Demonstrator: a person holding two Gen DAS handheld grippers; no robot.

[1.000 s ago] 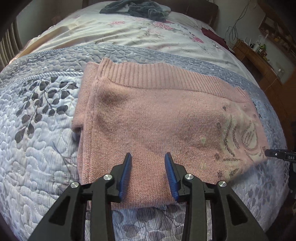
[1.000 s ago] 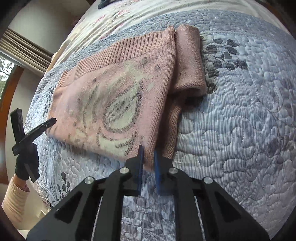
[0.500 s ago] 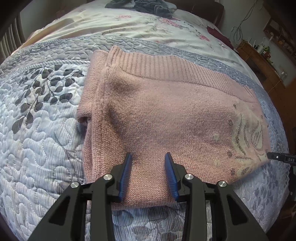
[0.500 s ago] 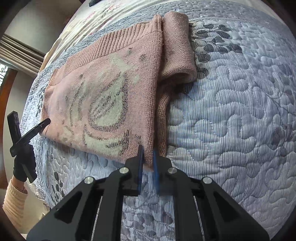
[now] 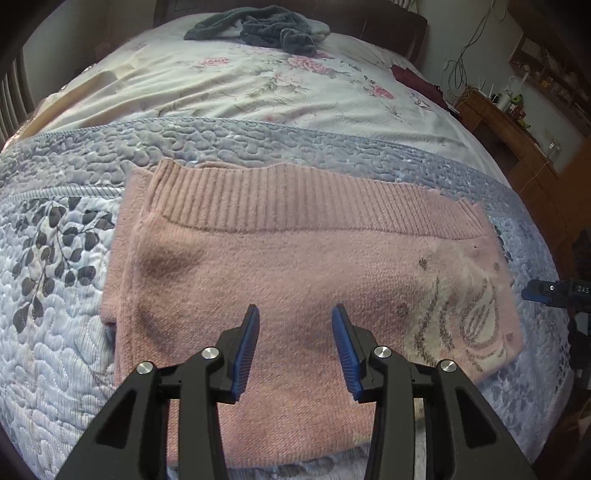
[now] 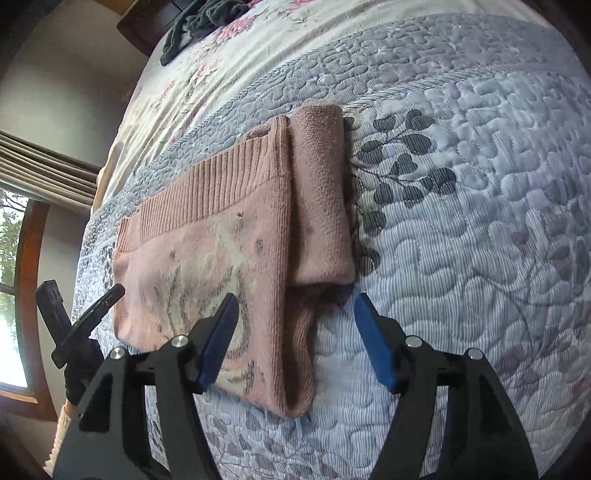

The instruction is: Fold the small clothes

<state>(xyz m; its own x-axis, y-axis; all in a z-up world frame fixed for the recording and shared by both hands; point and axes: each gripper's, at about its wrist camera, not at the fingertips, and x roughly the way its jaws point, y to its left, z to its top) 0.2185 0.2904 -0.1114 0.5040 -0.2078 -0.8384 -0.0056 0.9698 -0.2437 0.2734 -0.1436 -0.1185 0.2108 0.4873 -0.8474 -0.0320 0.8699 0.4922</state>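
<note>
A pink knitted sweater point(image 5: 280, 266) lies folded flat on the blue-grey quilt point(image 5: 55, 332), its ribbed hem at the far side and a cream and grey pattern at its right end. My left gripper point(image 5: 294, 314) hovers open above the sweater's near middle, holding nothing. In the right wrist view the same sweater point(image 6: 221, 251) shows its folded sleeve point(image 6: 321, 206) along the right edge. My right gripper point(image 6: 293, 301) stands wide open over the sweater's near corner, its blue pads clear of the cloth. The left gripper point(image 6: 88, 317) appears at the far left there.
A floral sheet point(image 5: 258, 85) covers the far half of the bed, with a dark grey garment pile point(image 5: 258, 27) near the headboard. A wooden cabinet point(image 5: 517, 136) stands to the right. A window and curtain point(image 6: 22, 206) are on the left in the right wrist view.
My right gripper has opened and let go of the sweater's near corner, which now lies on the quilt. The left gripper stayed open and drew back slightly, tilting up.
</note>
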